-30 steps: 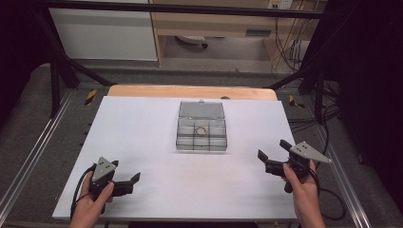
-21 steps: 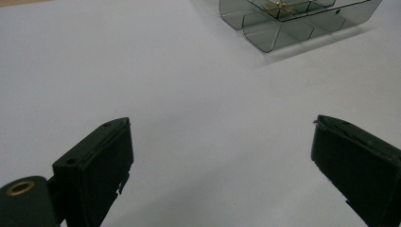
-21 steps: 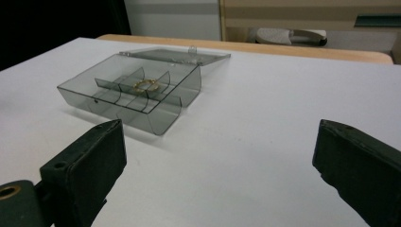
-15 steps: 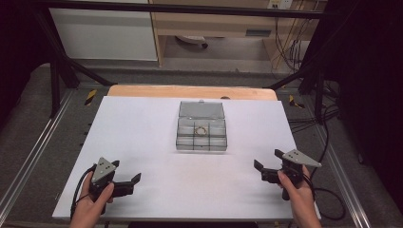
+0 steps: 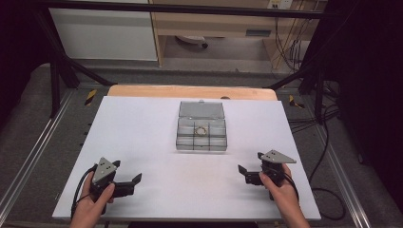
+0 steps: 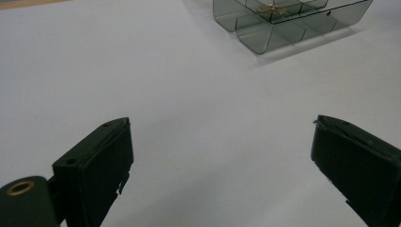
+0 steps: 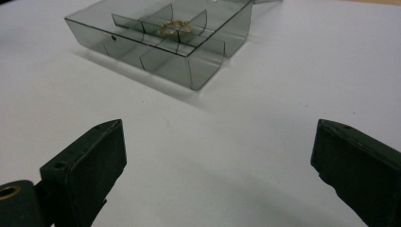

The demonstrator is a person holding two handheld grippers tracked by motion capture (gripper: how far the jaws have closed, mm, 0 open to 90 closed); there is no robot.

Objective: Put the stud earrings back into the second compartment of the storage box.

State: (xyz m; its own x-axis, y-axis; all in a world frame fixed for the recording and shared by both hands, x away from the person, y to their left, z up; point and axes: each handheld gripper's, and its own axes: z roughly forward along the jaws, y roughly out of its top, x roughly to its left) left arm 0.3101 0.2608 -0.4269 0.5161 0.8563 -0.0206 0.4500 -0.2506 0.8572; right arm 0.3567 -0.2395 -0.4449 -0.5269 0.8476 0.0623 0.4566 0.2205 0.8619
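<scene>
Showing: high view w/ both gripper views, tabletop scene.
Container: clear smoky-grey plastic compartment box (image 5: 202,134), lid (image 5: 201,109) swung open and lying flat behind it, on far side from person.
Box position: centre of the white rectangular table surface (image 5: 142,128), well apart from both grippers, roughly between them and further out.
Compartments: thin dividers split tray into a grid of small cells; exact count cannot be told.
Contents: one small gold-coloured ring-like item (image 5: 201,129) in a middle cell; also seen in right gripper view (image 7: 171,26) and, partly cropped, left gripper view (image 6: 270,7). Other cells look bare where walls are see-through.
Box look: transparent, tinted grey, rounded front corners (image 7: 206,66), casts soft shadow on table; sits flat, upright.
Left gripper: black two-jaw tool w/ grey triangular plate (image 5: 124,182), held in person's left hand (image 5: 92,202) near front-left table edge; jaws spread wide, nothing between them, white table below.
Right gripper: same type (image 5: 252,172), in right hand (image 5: 280,190) near front-right; jaws wide apart, gripping nothing, aimed toward box.
Surround: wooden strip (image 5: 190,91) at table's far edge; cables (image 5: 304,123) at right.
</scene>
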